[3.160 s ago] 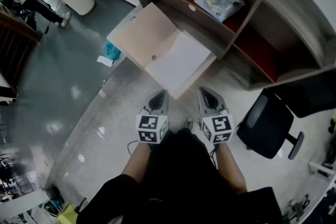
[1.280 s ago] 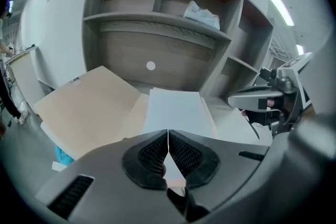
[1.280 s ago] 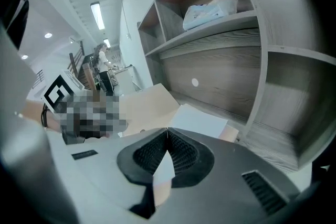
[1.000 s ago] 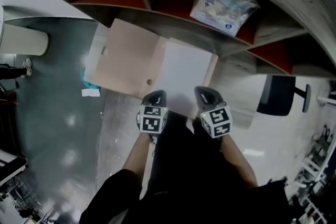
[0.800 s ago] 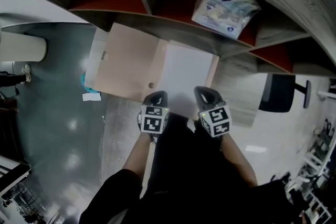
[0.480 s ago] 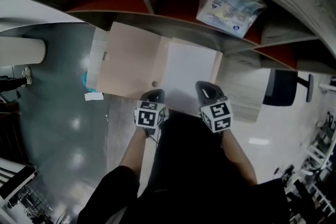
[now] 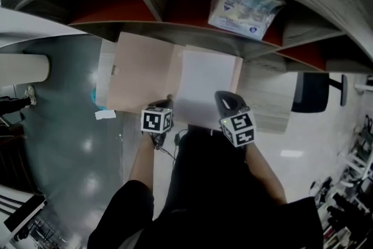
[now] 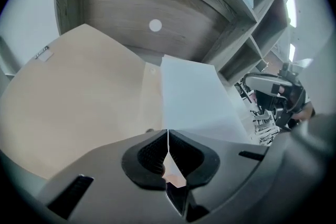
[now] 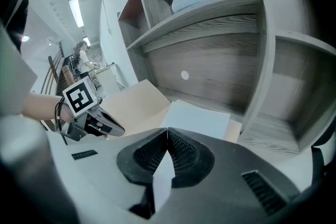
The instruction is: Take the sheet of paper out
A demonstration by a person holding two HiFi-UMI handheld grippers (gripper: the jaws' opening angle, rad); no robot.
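1. Between the pads of the right claw (image 9: 167, 134) sits the near edge of the white rectangular sheet of paper (image 9: 199, 115), and the jaws are pressed together on it.
2. Ahead of that claw, the sheet lies flat on the right part of a flat beige paper folder (image 7: 140, 79) that is opened out.
3. To its left, the left claw (image 8: 168, 134) is also closed tight. A sliver of beige shows between its pads, so it pinches the folder's near edge, just beside the sheet's left edge.
4. Beyond both claws rises a grey wooden shelf unit with red back panels (image 7: 192, 29), close to the folder's far edge.
5. Up and right of the right claw, a crumpled white-and-blue plastic bag (image 7: 245, 6) lies in one cubby.
6. Farther right of the right claw stands a black office chair (image 7: 312, 92).
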